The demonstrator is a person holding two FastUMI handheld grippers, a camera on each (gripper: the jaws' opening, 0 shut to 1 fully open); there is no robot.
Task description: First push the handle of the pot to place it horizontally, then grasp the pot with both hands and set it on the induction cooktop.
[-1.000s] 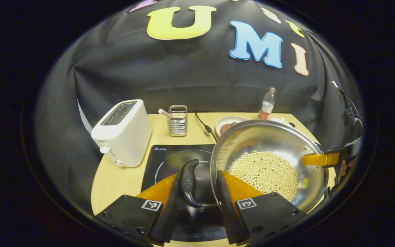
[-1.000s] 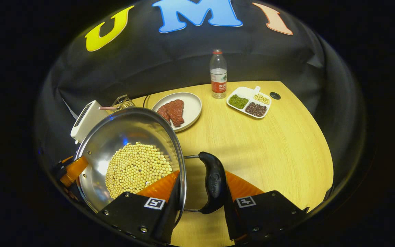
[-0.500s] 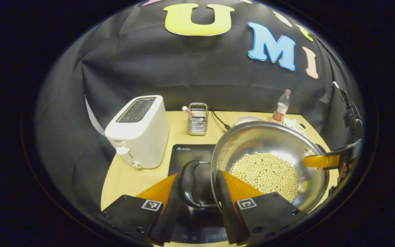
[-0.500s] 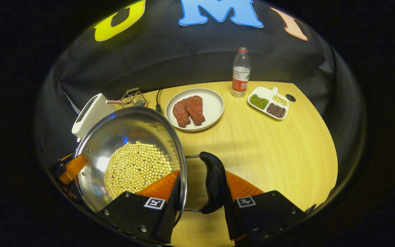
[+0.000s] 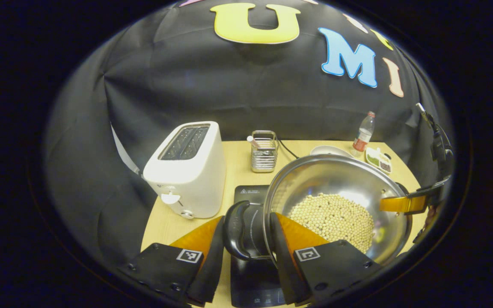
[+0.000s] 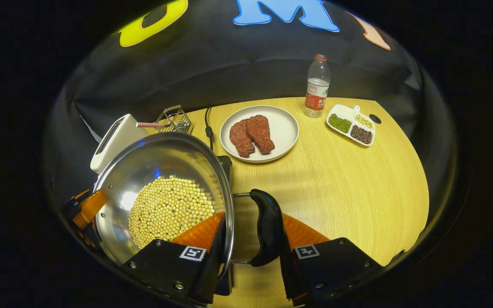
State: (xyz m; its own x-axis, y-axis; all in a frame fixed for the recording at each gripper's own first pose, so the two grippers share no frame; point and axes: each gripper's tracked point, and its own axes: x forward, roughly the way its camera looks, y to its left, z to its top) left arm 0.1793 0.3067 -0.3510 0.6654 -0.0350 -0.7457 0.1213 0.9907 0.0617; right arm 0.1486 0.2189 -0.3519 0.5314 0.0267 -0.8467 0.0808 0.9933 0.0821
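black cloth wall (image 5: 238,98), wooden table (image 6: 349,179)

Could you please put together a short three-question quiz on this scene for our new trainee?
1. True or false: the round steel pot is empty.
2. What lies on the round white plate?
A. two brown meat slices
B. bread
C. a spoon
3. Fill in: in the left gripper view, the white toaster stands to the ____ of the black induction cooktop.

Key: 1 false, it holds pale round beans; 2 A; 3 left.
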